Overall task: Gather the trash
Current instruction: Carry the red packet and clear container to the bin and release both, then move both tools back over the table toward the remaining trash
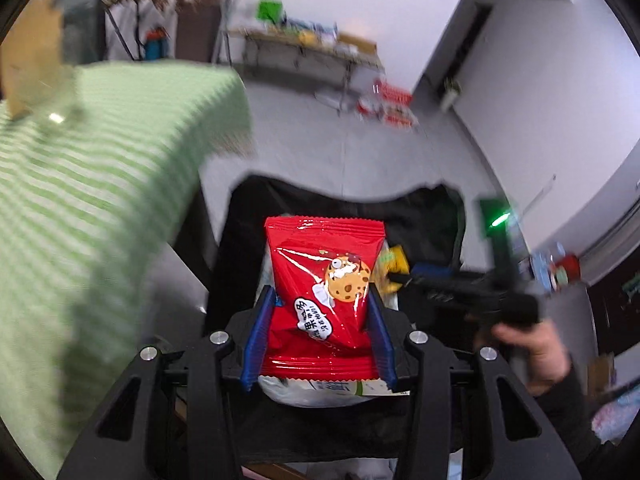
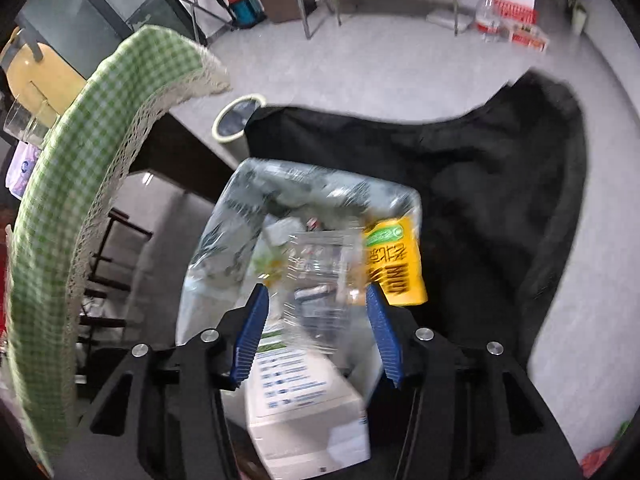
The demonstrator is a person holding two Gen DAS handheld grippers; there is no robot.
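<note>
My left gripper (image 1: 322, 300) is shut on a red cookie snack packet (image 1: 324, 292), held above the open black trash bag (image 1: 432, 216). My right gripper (image 2: 316, 296) has its blue fingers (image 2: 252, 332) wide apart over the black trash bag (image 2: 460, 184). A clear crumpled plastic wrapper (image 2: 312, 240) with a yellow label (image 2: 396, 264) lies blurred between and beyond the fingers; I cannot tell if they touch it. A white carton (image 2: 304, 412) lies in the bag below. The right gripper (image 1: 394, 278) also shows in the left wrist view, at the bag's right side, by yellow trash (image 1: 394, 264).
A table with a green checked cloth (image 1: 92, 184) stands to the left, also in the right wrist view (image 2: 68, 216). A small white waste bin (image 2: 236, 120) stands on the grey floor beyond the bag. A folding table with clutter (image 1: 312, 46) and red boxes (image 1: 394, 104) stand by the far wall.
</note>
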